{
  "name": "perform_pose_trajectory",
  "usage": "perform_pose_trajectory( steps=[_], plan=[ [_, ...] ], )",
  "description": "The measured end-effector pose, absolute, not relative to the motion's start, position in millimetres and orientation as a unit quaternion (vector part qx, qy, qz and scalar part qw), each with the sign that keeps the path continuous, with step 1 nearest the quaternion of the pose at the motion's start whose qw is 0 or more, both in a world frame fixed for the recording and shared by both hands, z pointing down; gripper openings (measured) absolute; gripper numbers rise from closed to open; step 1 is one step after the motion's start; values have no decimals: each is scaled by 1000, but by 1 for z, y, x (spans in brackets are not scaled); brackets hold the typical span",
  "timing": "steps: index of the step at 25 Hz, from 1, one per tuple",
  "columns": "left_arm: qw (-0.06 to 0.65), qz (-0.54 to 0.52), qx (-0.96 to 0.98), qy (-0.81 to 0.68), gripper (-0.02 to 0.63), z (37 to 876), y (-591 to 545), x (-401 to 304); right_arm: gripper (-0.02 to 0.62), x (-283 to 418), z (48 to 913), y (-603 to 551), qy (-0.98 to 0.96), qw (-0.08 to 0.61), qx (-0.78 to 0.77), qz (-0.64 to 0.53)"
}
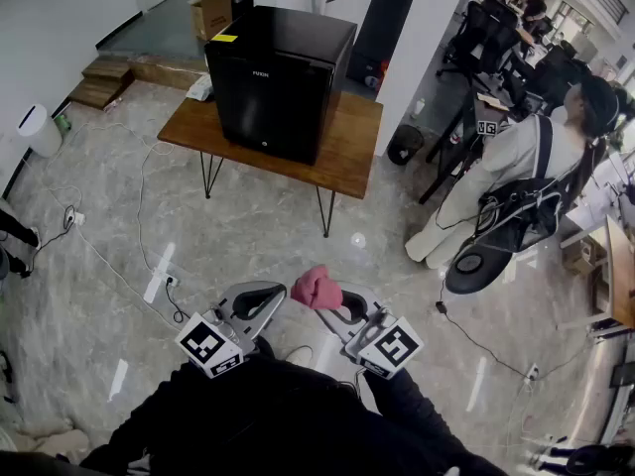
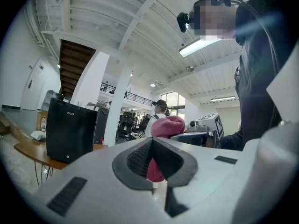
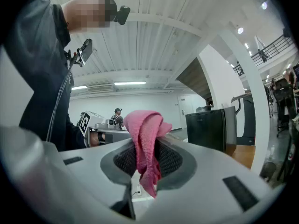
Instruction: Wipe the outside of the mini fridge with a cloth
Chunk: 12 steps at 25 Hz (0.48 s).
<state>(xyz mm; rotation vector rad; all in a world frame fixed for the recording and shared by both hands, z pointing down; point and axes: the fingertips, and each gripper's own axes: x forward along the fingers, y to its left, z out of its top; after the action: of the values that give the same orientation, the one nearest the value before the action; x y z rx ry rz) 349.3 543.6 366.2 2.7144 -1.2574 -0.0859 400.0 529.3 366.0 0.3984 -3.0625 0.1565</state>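
R gripper [image 3: 145,161] clamped on crumpled pink terry cloth [image 3: 145,125], bunched above jaws w/ tail hanging below; L gripper [image 2: 152,146] closed, empty; black mini fridge [image 1: 278,77] on wooden table [image 1: 347,157].

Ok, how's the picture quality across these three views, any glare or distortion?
Head view: sharp, edges bowed, glare spots on the glossy floor. Left gripper view: heavy fisheye, black corners, strip light blown out. Right gripper view: same fisheye, pink cloth crisp.
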Motion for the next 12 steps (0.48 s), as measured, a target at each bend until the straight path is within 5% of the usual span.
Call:
perform_pose_trajectory(
  steps=[12],
  plan=[
    [73,-33,903,-423,6,359,524,356,89,409,361,515,-990,29,134,40]
  ],
)
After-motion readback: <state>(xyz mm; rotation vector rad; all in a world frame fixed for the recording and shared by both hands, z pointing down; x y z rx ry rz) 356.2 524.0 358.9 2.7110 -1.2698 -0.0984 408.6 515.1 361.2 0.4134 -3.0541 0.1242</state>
